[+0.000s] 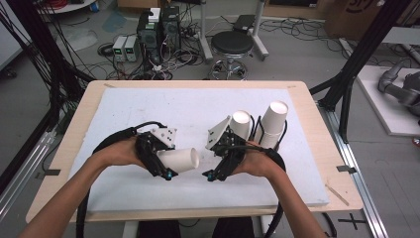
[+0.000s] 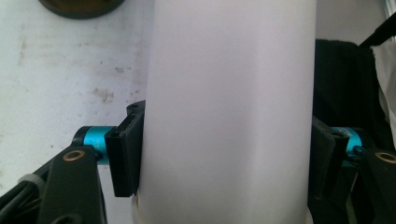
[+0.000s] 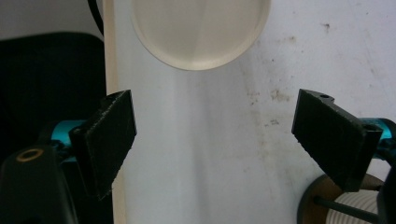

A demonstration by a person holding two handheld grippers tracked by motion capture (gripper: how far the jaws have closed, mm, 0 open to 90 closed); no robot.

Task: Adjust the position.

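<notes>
**Light paper cup held sideways in the left tongs**

The left tongs [image 1: 166, 167] are clamped across a white paper cup [image 1: 179, 159], one jaw pressed to each side of its wall, as the left gripper view shows closely. In the high view the cup lies on its side above the tabletop [image 1: 124, 106], its mouth toward three o'clock, facing the right tongs [image 1: 210, 174]. Those stand spread wide with nothing between the jaws — the cup's open mouth [image 3: 201, 28] sits ahead of them at twelve o'clock in the right gripper view.

Judged by its look, the cup is very light, thin-walled and easily crushed; a hard squeeze mid-wall would likely dent it. The rolled rim and the base are probably the stiffest places to hold.

Two more cups [image 1: 273, 119] stand in a black wire holder [image 1: 282, 139] at about one o'clock from the right tongs.
</notes>
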